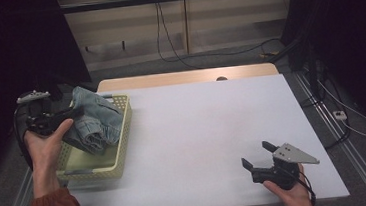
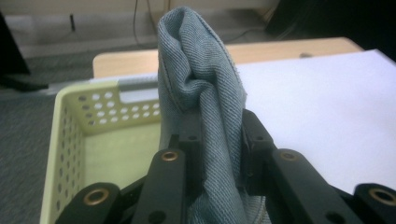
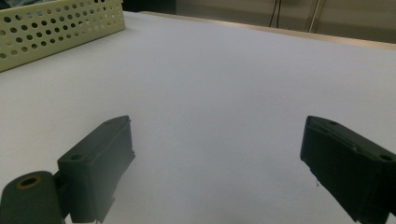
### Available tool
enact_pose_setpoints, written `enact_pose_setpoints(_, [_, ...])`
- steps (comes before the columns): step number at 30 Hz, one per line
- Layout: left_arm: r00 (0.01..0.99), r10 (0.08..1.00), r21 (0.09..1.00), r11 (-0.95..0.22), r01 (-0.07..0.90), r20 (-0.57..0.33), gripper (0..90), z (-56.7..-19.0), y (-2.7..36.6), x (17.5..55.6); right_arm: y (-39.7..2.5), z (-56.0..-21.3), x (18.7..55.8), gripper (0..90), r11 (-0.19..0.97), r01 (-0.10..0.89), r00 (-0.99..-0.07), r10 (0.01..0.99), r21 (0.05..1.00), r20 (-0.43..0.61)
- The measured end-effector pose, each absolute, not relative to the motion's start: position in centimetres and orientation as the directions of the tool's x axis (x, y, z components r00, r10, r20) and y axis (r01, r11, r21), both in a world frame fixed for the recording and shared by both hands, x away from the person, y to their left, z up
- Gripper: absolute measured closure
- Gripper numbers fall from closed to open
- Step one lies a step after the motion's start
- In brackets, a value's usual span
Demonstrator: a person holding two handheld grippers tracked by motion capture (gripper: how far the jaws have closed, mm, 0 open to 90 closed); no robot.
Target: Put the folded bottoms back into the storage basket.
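A folded piece of light-blue denim (image 1: 95,121) hangs over a pale-yellow perforated basket (image 1: 124,133) at the table's left side. My left gripper (image 1: 71,114) is shut on the denim (image 2: 201,93), which stands up between its jaws above the basket's floor (image 2: 116,154). My right gripper (image 1: 257,155) rests near the table's front right edge, held by a hand. Its jaws stand wide apart with nothing between them (image 3: 215,154), just above the white table top.
The white table top (image 1: 208,126) stretches between the basket and the right gripper. A wooden strip (image 1: 184,77) runs along its far edge. Cables (image 1: 165,34) lie on the floor behind. The basket's side (image 3: 56,25) appears far left in the right gripper view.
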State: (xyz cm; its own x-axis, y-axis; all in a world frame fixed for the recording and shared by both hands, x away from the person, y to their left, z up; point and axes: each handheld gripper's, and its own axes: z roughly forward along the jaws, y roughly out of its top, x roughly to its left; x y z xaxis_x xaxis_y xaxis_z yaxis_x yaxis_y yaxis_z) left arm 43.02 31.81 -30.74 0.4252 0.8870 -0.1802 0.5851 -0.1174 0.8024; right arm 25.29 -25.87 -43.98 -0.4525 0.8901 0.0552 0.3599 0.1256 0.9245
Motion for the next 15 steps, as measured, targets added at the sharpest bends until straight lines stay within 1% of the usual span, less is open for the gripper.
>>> enact_pose_setpoints(4, [0.422,0.882,0.787,-0.104,0.609,-0.21,74.3,-31.6,32.1,43.6,-25.8,-44.0,25.3,9.5,0.126,0.361,-0.452,0.89,0.924,0.055])
enact_pose_setpoints(7, [0.429,0.876,0.789,-0.101,0.606,-0.218,74.0,-31.8,32.2,43.8,-25.9,-44.0,25.4,9.5,0.127,0.362,-0.452,0.89,0.924,0.054])
enact_pose_setpoints(10, [0.409,0.888,0.784,-0.095,0.614,-0.212,73.6,-32.2,32.5,44.1,-25.8,-44.0,25.3,9.5,0.127,0.362,-0.452,0.891,0.923,0.054])
enact_pose_setpoints(15, [0.375,0.91,0.767,-0.109,0.632,-0.18,73.0,-32.7,33.1,44.4,-25.9,-44.0,25.3,9.5,0.127,0.361,-0.451,0.891,0.924,0.054])
